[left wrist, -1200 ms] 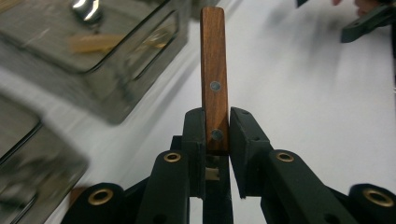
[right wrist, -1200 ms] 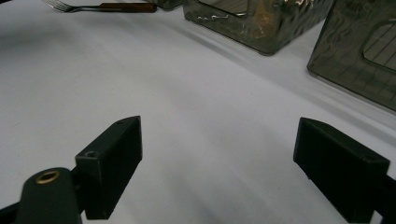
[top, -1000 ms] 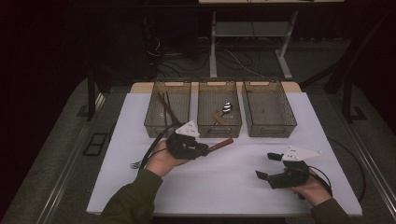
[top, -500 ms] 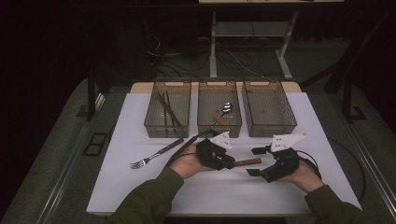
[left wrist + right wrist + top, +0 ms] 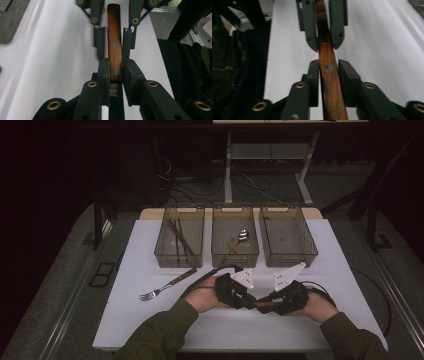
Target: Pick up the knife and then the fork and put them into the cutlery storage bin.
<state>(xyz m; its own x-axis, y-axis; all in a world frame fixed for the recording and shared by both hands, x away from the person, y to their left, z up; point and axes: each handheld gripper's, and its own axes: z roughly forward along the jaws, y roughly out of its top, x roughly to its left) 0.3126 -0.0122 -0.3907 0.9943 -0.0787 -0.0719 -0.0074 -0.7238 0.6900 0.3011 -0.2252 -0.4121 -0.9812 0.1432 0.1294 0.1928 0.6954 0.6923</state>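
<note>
Two grippers meet nose to nose above the white table, near its front edge. Between them is a wooden handle with round metal dots on it.

The left gripper has its jaws pressed tight on one end of the handle. The left gripper view shows the pads squeezing the brown wood from both sides.

The right gripper has just been closing its jaws. The handle lies between them. In the right gripper view the left pad touches the wood, and a thin gap shows at the other pad.

A fork lies on the table to the left. Behind stand three clear bins.
</note>
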